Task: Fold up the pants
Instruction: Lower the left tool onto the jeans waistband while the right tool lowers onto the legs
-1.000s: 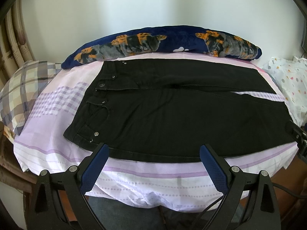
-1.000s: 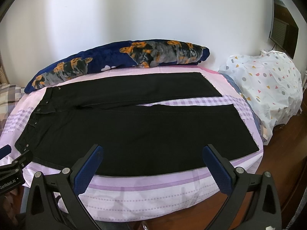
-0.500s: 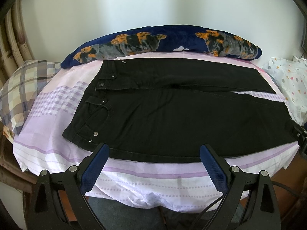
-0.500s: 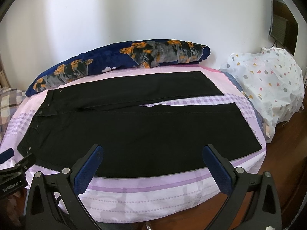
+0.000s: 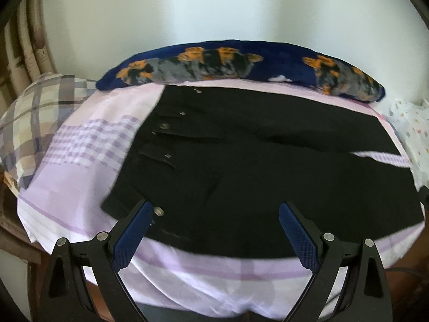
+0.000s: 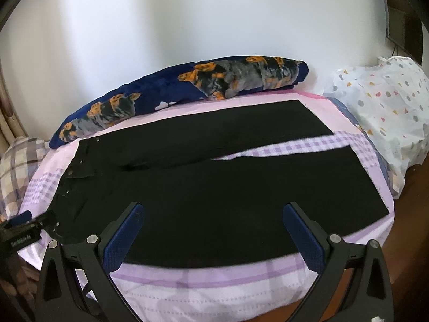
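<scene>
Black pants (image 5: 268, 177) lie flat on a lilac-sheeted bed (image 5: 80, 145), waistband to the left, both legs stretched to the right (image 6: 228, 196) with a narrow gap between them. My left gripper (image 5: 215, 214) is open, its blue pads over the near waistband corner and hip. My right gripper (image 6: 214, 214) is open too, hovering above the near edge of the closer leg. The left gripper's tip (image 6: 24, 230) shows at the left edge of the right wrist view, by the waist corner. Nothing is held.
A long navy pillow with orange and grey print (image 5: 241, 64) lies along the wall behind the pants. A plaid pillow (image 5: 32, 123) sits at the left. A white spotted cloth bundle (image 6: 386, 112) stands right of the bed. Rattan frame (image 5: 24, 40) at far left.
Both grippers have moved forward and lower toward the pants' near edge; the left one now reaches over the waistband corner. The pants have not moved.
</scene>
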A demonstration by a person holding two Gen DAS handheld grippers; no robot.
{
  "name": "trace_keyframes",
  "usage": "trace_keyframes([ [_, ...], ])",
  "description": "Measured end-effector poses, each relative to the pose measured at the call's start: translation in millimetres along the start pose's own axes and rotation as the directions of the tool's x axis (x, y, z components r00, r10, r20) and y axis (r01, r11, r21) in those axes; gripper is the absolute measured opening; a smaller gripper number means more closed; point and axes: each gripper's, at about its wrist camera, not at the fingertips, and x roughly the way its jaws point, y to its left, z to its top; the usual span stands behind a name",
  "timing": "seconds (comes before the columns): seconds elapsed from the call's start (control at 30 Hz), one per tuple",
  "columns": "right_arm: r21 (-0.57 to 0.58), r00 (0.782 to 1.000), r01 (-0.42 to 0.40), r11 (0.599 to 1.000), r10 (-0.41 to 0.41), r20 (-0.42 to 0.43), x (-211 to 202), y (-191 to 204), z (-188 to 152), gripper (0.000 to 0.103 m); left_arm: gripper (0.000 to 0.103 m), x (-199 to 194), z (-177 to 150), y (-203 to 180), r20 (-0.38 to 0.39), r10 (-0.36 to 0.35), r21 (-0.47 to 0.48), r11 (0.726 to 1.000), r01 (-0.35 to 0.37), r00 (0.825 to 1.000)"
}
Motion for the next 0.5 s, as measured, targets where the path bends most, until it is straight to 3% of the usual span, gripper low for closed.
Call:
trace_keyframes([
  [0.27,-0.084,1.0,0.025,0.996,-0.025,-0.005,29.3,20.3,25.6,0.103,0.093,27.9,38.1,39.5,0.006,0.057,-0.012,0.998,-0.057,0.998],
  [0.5,-0.043,0.997,0.017,0.999,-0.02,-0.073,70.3,24.1,49.8,0.103,0.093,70.9,74.9,73.1,-0.033,0.048,-0.045,0.998,-0.049,0.998],
])
